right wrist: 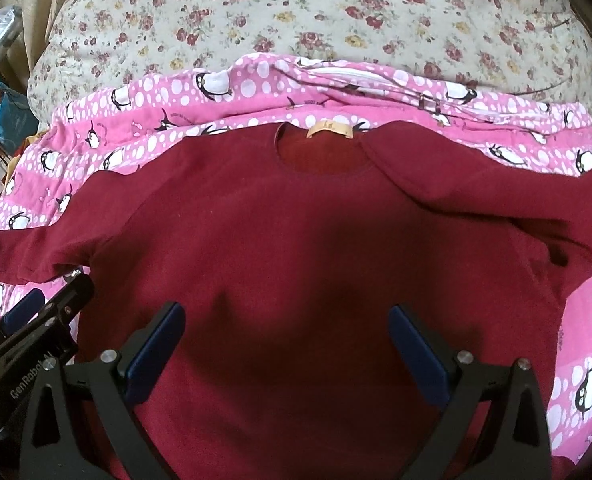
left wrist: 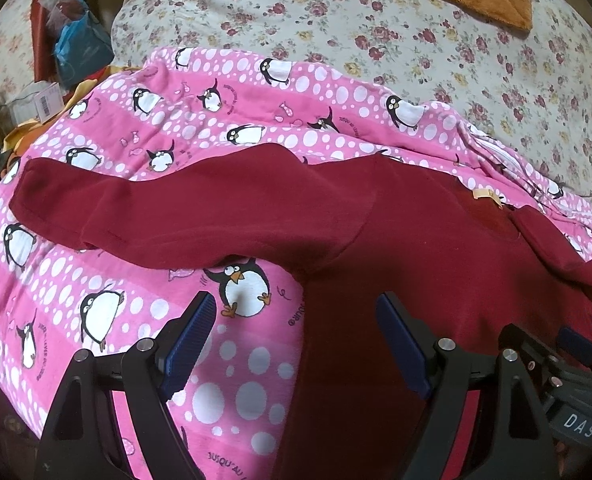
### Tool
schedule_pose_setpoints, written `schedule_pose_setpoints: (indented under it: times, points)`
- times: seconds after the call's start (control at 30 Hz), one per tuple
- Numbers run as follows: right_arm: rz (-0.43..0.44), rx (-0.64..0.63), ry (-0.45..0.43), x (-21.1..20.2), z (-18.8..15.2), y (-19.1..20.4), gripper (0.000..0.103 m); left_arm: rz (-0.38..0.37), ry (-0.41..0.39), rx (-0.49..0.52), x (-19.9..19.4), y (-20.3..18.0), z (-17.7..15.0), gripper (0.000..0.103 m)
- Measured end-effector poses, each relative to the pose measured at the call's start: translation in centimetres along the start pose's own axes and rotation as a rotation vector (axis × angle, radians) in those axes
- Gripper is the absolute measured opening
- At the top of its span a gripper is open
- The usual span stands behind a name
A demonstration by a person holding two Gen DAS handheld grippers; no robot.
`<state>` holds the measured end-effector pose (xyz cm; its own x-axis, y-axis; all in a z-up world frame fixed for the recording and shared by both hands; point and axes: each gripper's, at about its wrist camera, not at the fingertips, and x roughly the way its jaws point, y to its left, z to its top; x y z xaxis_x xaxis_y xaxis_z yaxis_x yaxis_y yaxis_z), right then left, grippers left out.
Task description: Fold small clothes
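A: How far along?

B: Barely begun, I'd say. The shirt (right wrist: 296, 240) lies flat and spread on the pink blanket (right wrist: 168, 88), left sleeve (left wrist: 116, 204) and right sleeve (right wrist: 515, 192) both out, collar away from us. No fold shows.

A: And the grippers?

B: The left gripper (left wrist: 296, 320) hovers low over the shirt's left edge, jaws spread, empty. The right gripper (right wrist: 288, 332) hangs above the body, also spread, holding nothing.
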<state>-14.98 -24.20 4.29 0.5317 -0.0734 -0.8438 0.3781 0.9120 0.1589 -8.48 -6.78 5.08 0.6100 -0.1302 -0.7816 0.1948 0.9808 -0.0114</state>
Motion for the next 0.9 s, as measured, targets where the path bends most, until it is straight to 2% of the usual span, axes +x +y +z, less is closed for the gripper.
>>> schedule_pose_setpoints:
  times: [0.23,0.5,0.73,0.9]
  points:
    - [-0.005,0.001,0.015,0.4,0.0,-0.3,0.103,-0.005,-0.007,-0.005,-0.1,-0.1,0.2,0.065]
    - [-0.016,0.021,0.016,0.7,0.0,-0.5,0.103,-0.019,-0.023,-0.052,-0.8,1.4,0.8,0.065]
    - [-0.01,-0.001,0.013,0.7,-0.1,0.2,0.103,0.003,-0.026,-0.065,-1.0,1.9,0.6,0.065]
    - [-0.008,-0.018,0.008,0.5,-0.4,0.3,0.103,0.008,-0.033,-0.112,-1.1,3.1,0.8,0.065]
